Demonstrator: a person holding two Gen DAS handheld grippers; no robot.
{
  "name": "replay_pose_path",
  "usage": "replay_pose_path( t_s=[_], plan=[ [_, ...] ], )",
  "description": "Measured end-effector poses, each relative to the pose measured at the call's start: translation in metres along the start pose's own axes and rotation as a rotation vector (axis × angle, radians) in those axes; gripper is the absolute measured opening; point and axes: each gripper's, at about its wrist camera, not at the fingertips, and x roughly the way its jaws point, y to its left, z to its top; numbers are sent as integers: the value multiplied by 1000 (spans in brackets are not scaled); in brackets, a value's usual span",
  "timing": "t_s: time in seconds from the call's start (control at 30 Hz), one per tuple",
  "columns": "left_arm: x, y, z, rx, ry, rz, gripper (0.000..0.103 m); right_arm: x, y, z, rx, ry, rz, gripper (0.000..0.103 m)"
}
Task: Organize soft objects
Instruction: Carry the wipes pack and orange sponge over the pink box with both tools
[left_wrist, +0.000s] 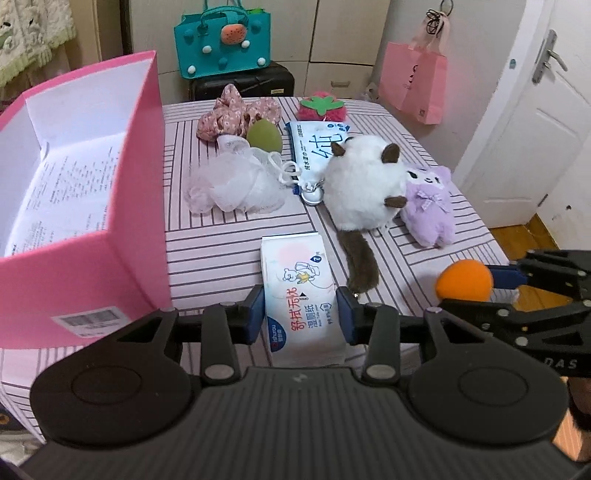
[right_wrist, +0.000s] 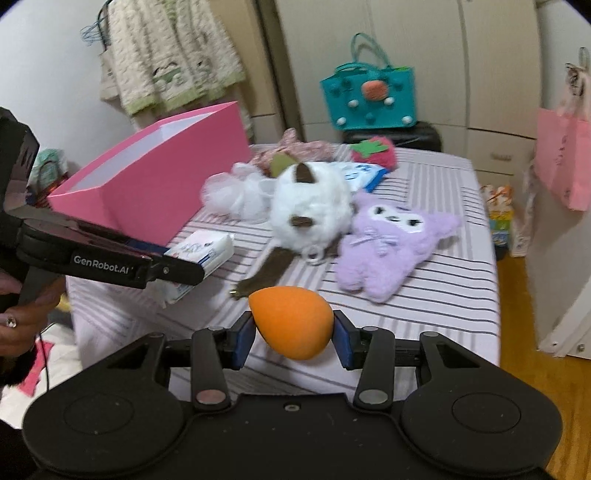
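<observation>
My left gripper (left_wrist: 301, 312) is shut on a white wet-wipe pack (left_wrist: 295, 280) at the near edge of the striped table (left_wrist: 207, 236); the pack also shows in the right wrist view (right_wrist: 201, 251). My right gripper (right_wrist: 293, 338) is shut on an orange sponge egg (right_wrist: 291, 319) above the table's near edge, also seen in the left wrist view (left_wrist: 464, 284). An open pink box (left_wrist: 74, 206) stands at the left. A white plush (left_wrist: 364, 181), purple plush (left_wrist: 430, 206), mesh puff (left_wrist: 236, 181), green sponge egg (left_wrist: 262, 134), floral scrunchie (left_wrist: 229, 110) and strawberry plush (left_wrist: 321, 107) lie on the table.
A larger wipes pack (left_wrist: 314, 147) lies behind the white plush. A teal bag (left_wrist: 221, 40) sits on a dark suitcase (left_wrist: 242, 86) behind the table. A pink paper bag (left_wrist: 413, 81) hangs at the right near a white door (left_wrist: 535, 110).
</observation>
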Motion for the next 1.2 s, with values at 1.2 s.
replay_pose_path(
  t_s=[1.2],
  plan=[
    [-141,62,33,56,-87,29,39,-7,109,105,-216,134,277,50]
  ],
)
